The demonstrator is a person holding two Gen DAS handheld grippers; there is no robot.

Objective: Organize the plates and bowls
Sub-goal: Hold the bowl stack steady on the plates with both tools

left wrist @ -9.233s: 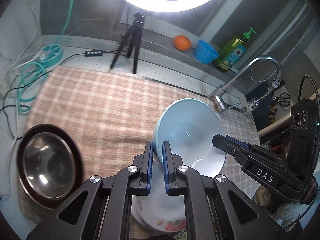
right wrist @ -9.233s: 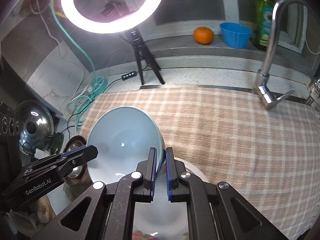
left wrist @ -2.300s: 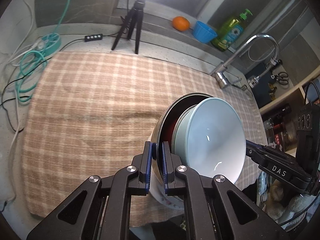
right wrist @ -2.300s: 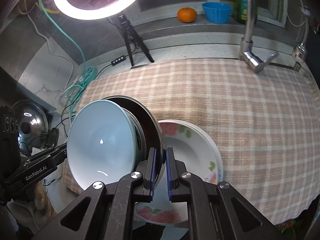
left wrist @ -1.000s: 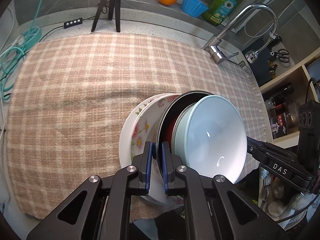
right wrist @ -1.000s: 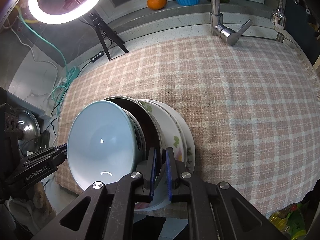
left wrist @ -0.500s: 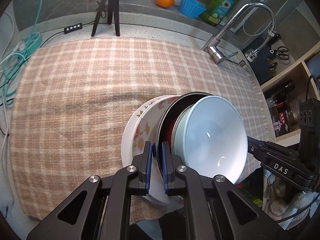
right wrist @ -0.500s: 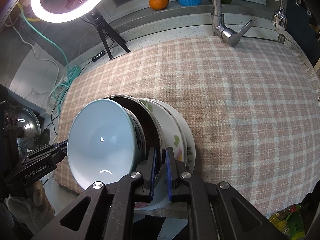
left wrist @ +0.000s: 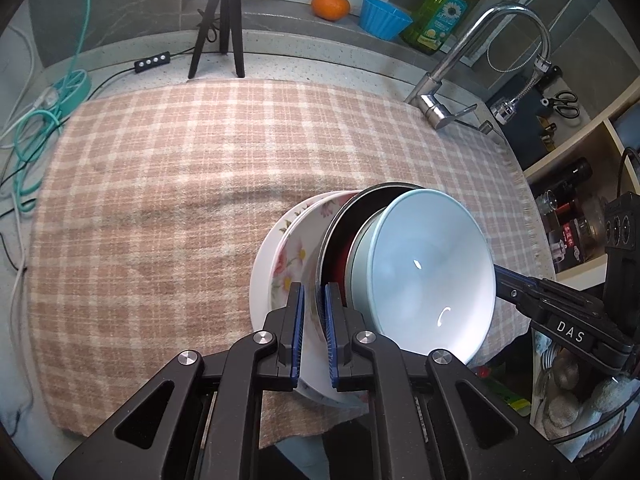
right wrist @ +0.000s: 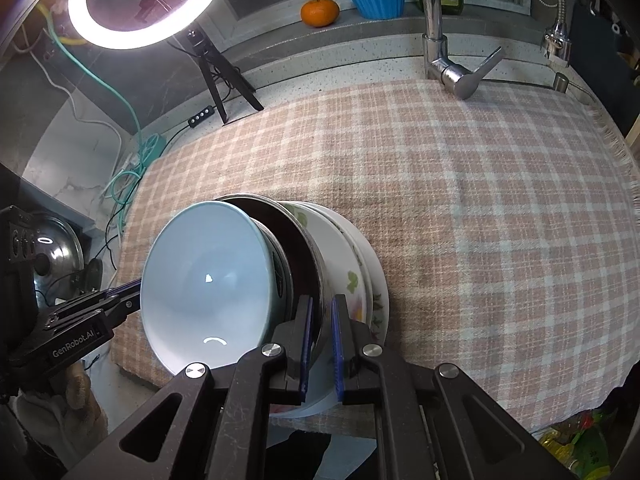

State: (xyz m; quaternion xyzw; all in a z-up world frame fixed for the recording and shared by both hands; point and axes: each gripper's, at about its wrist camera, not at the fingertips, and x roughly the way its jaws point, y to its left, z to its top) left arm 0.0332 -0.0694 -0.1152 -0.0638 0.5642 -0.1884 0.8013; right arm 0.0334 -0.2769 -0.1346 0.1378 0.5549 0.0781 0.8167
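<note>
Both views are bright and sharp at the centre. In the right wrist view a glowing white ring light on a black tripod (right wrist: 142, 4) burns out to pure white with a soft halo, top left. It leaves small white glints inside the glossy pale blue ceramic bowl (right wrist: 208, 280), also seen in the left wrist view (left wrist: 432, 276). The pink and beige checked cloth (left wrist: 168, 184) is evenly lit, with a soft shadow beside the dishes. Fisheye distortion bends the cloth's lines, and every corner falls to a black vignette.
</note>
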